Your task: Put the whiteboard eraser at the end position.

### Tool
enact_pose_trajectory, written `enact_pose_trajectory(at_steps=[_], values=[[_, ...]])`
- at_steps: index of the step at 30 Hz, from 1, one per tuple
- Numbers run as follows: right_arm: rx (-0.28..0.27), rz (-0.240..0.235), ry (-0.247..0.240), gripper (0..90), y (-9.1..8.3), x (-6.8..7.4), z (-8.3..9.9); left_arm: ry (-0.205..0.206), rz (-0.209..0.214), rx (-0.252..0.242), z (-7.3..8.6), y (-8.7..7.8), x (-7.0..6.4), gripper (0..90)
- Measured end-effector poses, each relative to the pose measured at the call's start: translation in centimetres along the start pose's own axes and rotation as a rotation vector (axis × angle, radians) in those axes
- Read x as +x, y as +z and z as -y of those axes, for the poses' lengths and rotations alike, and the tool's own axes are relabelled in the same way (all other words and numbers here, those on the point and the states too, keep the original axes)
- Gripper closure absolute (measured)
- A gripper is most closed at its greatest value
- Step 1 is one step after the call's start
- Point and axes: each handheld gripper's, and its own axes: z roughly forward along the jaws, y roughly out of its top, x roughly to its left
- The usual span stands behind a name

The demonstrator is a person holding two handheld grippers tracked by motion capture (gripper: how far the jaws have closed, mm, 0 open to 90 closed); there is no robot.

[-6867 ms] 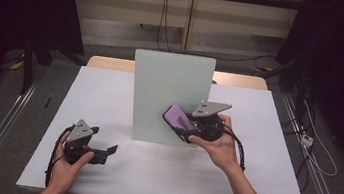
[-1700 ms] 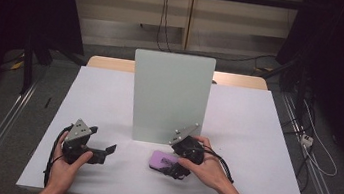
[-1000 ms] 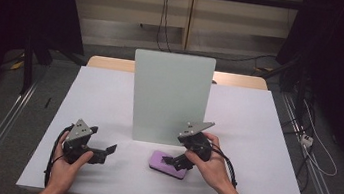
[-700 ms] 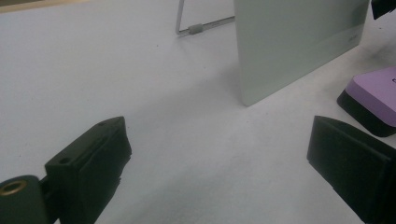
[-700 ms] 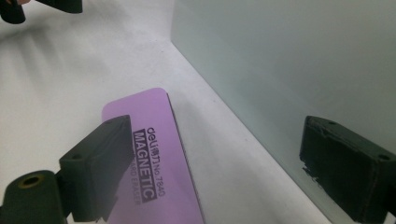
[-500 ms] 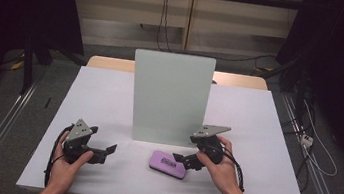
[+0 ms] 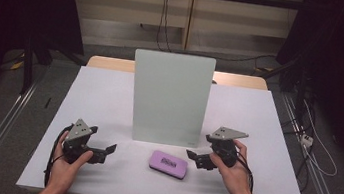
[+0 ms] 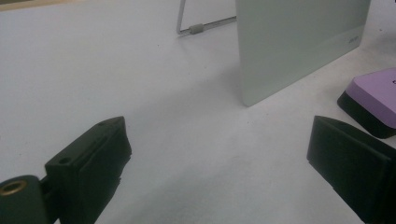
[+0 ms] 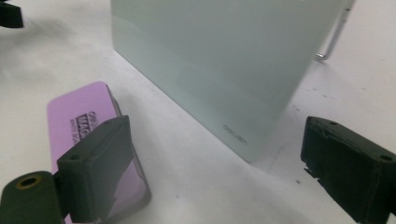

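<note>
The purple eraser (image 7: 168, 163) lies flat on the white table (image 7: 110, 94), label up, just in front of the upright pale board (image 7: 170, 98), probably because it wipes that board. The right gripper (image 7: 197, 160) sits just beside the eraser's right end with its jaws spread and nothing between them, so the eraser rests free on its own dark base. The left gripper (image 7: 104, 149) waits well apart to the left, jaws also spread and empty, pointing toward the eraser. A wire stand (image 8: 201, 25) props the board from behind, keeping it upright.
</note>
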Motion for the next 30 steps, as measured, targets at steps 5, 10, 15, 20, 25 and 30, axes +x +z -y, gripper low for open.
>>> enact_pose_trajectory(at_steps=[5, 10, 15, 20, 25, 30], values=[[-0.01, 0.022, 0.02, 8.7, -0.7, -0.7, 0.7, -0.005, -0.004, 0.0, 0.0, 0.0, 0.1, 5.5], [-0.022, 0.05, 0.045, 8.9, -1.5, -1.4, 1.5, -0.012, -0.017, -0.001, -0.1, 0.1, 0.1, 5.4], [-0.042, 0.073, 0.072, 8.9, -2.3, -2.0, 2.1, -0.015, -0.026, -0.004, -0.1, 0.1, 0.1, 5.3], [-0.054, 0.1, 0.084, 9.0, -3.2, -2.7, 2.8, -0.015, -0.027, -0.005, -0.1, 0.1, 0.2, 5.3], [-0.057, 0.124, 0.107, 9.1, -3.8, -3.1, 3.7, -0.015, -0.038, -0.007, -0.1, 0.1, 0.2, 5.3], [-0.076, 0.147, 0.128, 9.2, -4.6, -3.5, 4.4, -0.02, -0.042, -0.01, -0.1, 0.1, 0.2, 5.3]])
